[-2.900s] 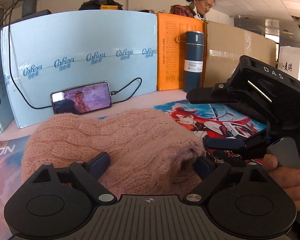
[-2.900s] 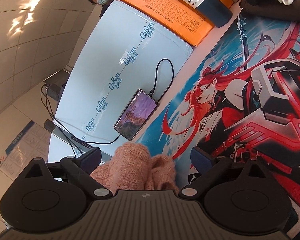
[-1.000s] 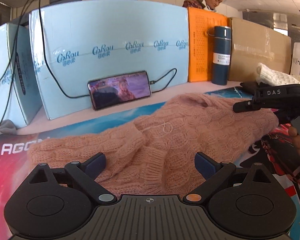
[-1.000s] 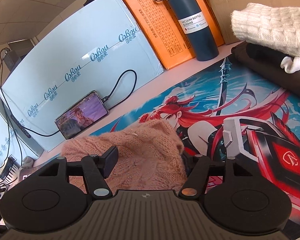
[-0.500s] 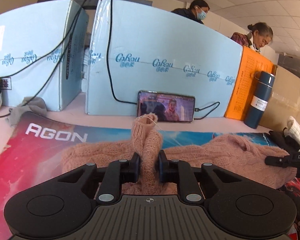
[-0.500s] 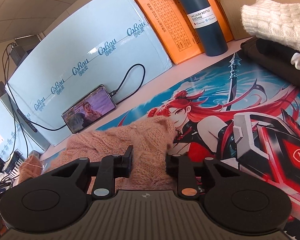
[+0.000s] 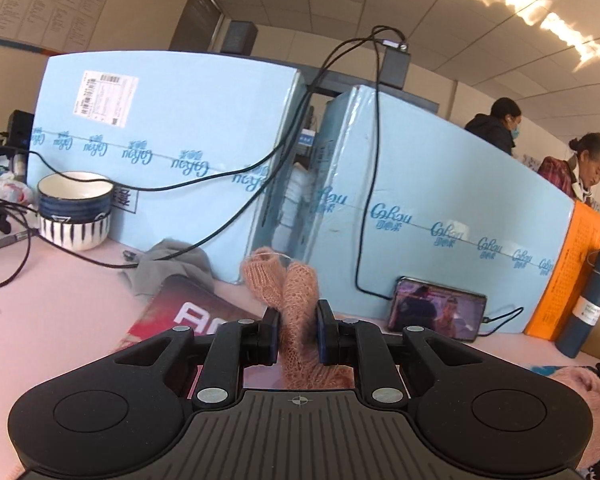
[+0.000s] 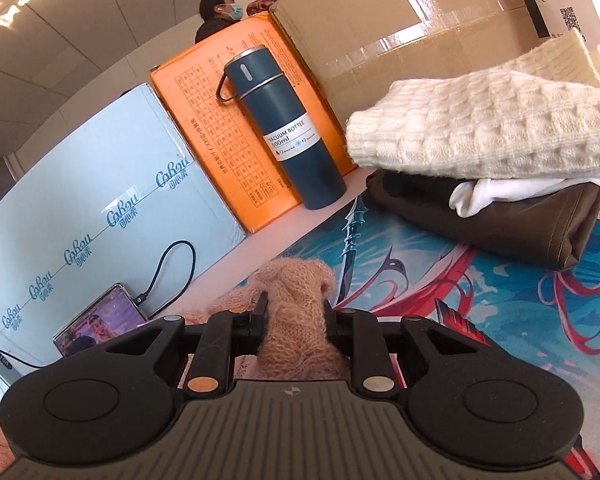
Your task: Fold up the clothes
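Note:
A fuzzy pink knit sweater (image 7: 296, 280) lies on the printed desk mat (image 8: 480, 292). In the left wrist view my left gripper (image 7: 298, 320) is shut on a bunched fold of it, and the pinched knit sticks up between the fingers. More of the sweater shows at the lower right edge (image 7: 592, 384). In the right wrist view my right gripper (image 8: 294, 314) has its jaws closing on another bunch of the pink sweater (image 8: 292, 280), with the pads pressing into the knit. The rest of the garment is hidden under both gripper bodies.
Light-blue boxes (image 7: 172, 152) and an orange box (image 8: 204, 120) wall the back, with a phone (image 7: 436, 312) and cables leaning there. A blue vacuum bottle (image 8: 284, 128), a stack of folded clothes (image 8: 484, 128), a bowl (image 7: 75, 208) and a grey cloth (image 7: 172, 264) stand around. Two people are behind the boxes.
Both grippers went from open around the sweater to shut on folds of it. The left one swung left and rolled, lifting its fold; the right one shifted slightly.

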Available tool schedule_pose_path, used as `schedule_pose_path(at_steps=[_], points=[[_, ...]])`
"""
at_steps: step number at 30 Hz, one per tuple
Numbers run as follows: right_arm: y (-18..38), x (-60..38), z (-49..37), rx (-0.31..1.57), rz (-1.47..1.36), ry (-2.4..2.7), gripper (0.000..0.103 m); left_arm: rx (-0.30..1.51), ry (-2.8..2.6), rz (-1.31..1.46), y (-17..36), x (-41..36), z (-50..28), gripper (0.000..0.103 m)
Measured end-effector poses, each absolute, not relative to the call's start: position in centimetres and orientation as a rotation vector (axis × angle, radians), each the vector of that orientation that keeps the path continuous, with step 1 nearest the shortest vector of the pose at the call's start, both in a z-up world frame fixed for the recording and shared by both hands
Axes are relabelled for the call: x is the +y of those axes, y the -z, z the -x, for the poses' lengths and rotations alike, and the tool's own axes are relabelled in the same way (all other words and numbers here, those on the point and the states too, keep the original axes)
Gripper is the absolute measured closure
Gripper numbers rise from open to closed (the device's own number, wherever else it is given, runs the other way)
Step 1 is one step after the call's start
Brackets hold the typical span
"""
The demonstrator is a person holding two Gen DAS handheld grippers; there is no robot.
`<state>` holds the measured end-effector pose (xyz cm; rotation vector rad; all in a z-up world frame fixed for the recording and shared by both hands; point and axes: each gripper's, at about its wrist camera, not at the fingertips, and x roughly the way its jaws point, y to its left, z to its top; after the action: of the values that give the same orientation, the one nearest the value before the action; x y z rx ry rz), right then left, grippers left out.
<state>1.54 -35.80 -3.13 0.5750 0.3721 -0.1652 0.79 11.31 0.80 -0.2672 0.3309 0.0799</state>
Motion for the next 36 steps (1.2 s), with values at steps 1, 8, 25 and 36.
schedule_pose_path(at_steps=[1,8,25,36], points=[[3.2,-35.6,-1.7,0.383,-0.567,0.155,0.084,0.355,-0.109,0.271,-0.3,11.9,-1.0,0.086],[3.7,-34.8,-2.5,0.456,-0.531,0.172,0.065,0.435,-0.378,0.327,1.0,14.2,-1.4,0.019],[-0.1,-26.1,-4.6,0.387,0.126,-0.162,0.004,0.479,0.132,-0.079,-0.5,2.3,-3.9,0.002],[1.9,-23.4,-10.6,0.612,0.169,-0.489,0.008,0.622,0.163,-0.107,2.8,2.5,-5.4,0.002]])
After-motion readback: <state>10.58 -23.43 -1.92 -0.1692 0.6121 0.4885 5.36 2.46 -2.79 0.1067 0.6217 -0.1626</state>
